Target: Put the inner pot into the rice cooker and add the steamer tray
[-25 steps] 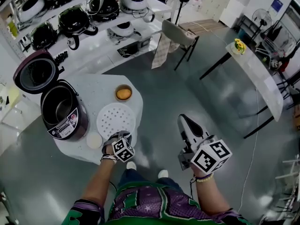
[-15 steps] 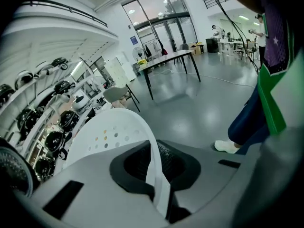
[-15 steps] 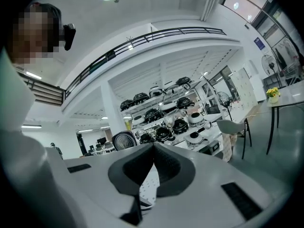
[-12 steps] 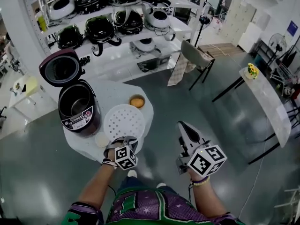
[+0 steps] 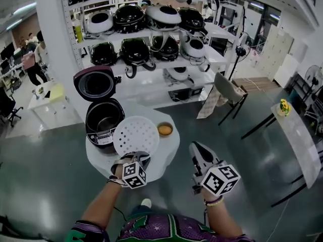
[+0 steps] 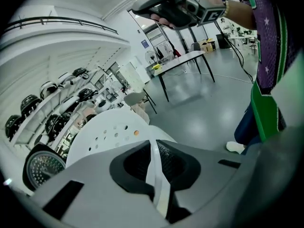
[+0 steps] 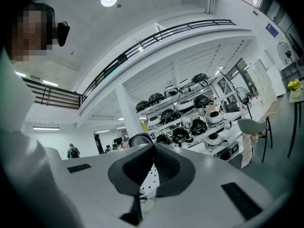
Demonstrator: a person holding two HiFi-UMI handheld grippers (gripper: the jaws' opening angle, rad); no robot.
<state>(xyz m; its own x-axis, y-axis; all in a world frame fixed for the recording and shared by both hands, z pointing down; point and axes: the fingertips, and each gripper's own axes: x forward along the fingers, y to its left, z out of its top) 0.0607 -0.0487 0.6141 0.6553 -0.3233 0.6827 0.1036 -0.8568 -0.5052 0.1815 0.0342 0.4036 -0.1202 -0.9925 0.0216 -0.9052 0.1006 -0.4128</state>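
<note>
The dark rice cooker point(image 5: 104, 127) stands on the small white table point(image 5: 169, 147) with its lid point(image 5: 96, 83) swung up, and the inner pot point(image 5: 104, 119) sits inside it. My left gripper point(image 5: 134, 157) is shut on the near rim of the white perforated steamer tray point(image 5: 136, 134). It holds the tray up in the air, just right of the cooker. In the left gripper view the rim point(image 6: 155, 175) runs between the jaws and the tray point(image 6: 107, 132) spreads out beyond. My right gripper point(image 5: 198, 147) hovers shut and empty, to the right of the table.
A small bowl point(image 5: 165, 130) with something orange in it sits on the table behind the tray. Shelves point(image 5: 151, 39) of rice cookers stand behind the table. A chair point(image 5: 227, 92) and a long white table point(image 5: 298, 135) are off to the right. A person point(image 5: 31, 64) stands far left.
My left gripper has lifted the steamer tray off the table and raised it beside the cooker. The right gripper has risen a little. The head view has tilted up toward the shelves.
</note>
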